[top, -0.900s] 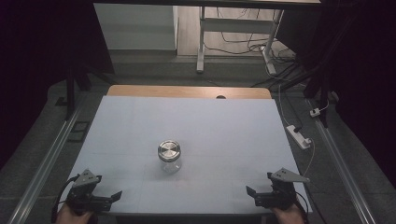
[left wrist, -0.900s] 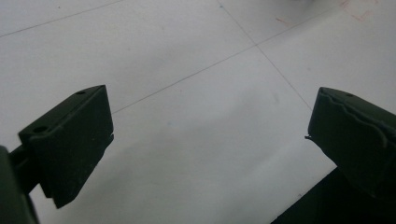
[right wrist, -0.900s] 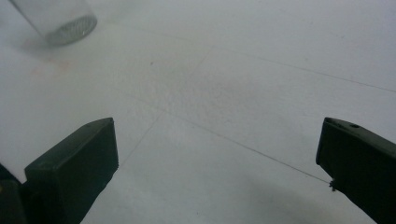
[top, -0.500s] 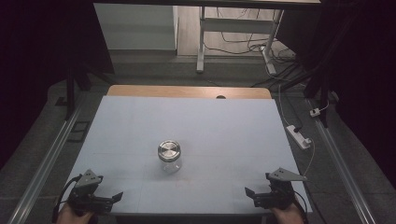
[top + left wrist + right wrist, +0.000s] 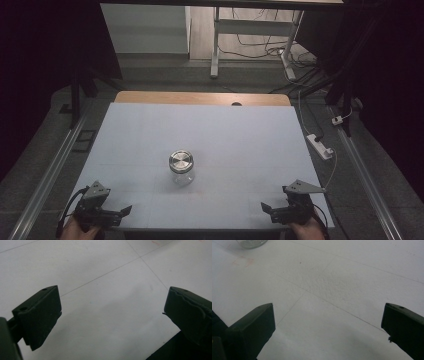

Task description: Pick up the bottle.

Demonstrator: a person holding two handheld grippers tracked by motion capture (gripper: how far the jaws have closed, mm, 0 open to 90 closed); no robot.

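One glass jar with one metal lid stands mid-bench. My two claws, left claw and right claw, rest at the near corners, both released and grasping nothing.

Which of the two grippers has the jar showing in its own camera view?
The right gripper: the glass jar peeks in at the top left corner of its view.

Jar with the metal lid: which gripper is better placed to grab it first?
Left, marginally. The jar stands slightly left of the table's middle, so the left gripper sits a bit nearer than the right gripper. Both are open and empty.
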